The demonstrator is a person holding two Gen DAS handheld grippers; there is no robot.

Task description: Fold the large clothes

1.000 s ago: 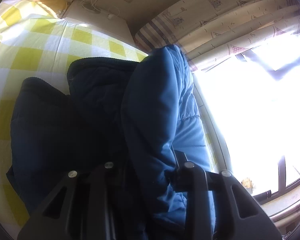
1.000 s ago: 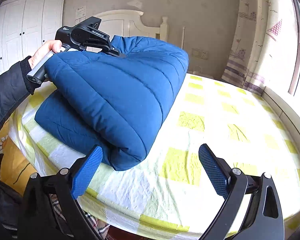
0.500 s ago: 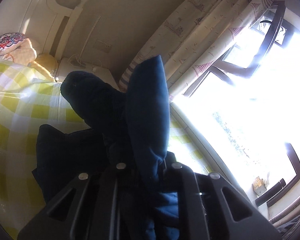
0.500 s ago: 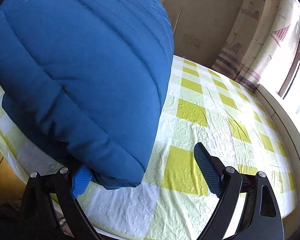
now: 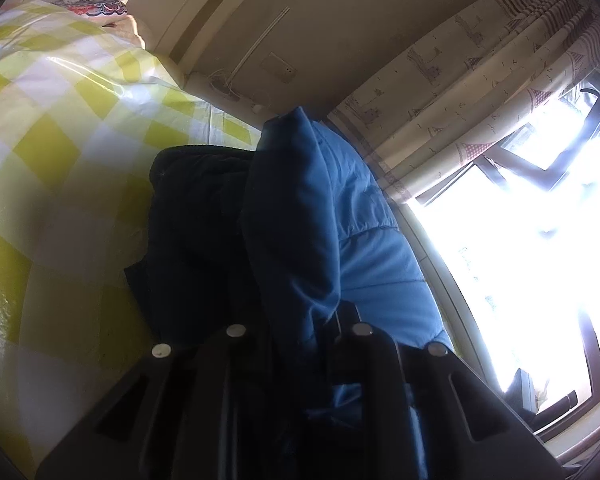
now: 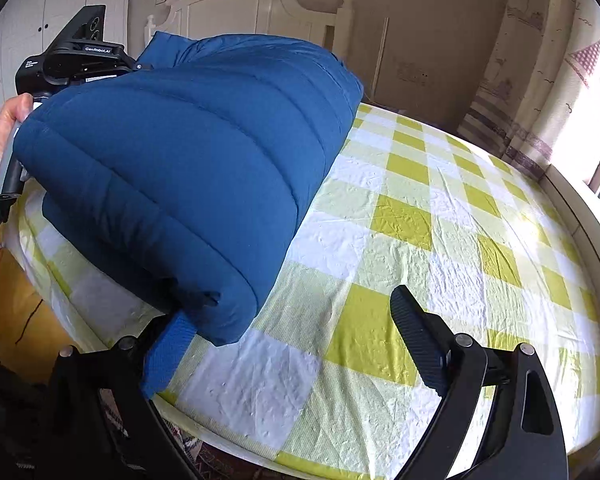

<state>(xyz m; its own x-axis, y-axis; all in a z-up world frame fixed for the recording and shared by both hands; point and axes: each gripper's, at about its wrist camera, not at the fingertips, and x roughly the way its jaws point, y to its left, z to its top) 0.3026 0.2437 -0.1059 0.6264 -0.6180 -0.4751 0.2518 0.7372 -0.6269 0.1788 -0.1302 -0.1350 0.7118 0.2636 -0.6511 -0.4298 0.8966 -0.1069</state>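
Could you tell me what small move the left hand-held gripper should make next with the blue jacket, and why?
Probably lower the held edge onto the fold and release. The left hand-held gripper is shut on the blue jacket, whose top layer arches above the checked bedsheet, while the right hand-held gripper is open beside it.

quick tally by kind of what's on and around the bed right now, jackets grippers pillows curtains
jackets: 1, the blue jacket
grippers: 2, the left gripper shut on the jacket, the right gripper open
pillows: 1, a patterned pillow by the headboard
curtains: 1, the curtain at the window
total: 5
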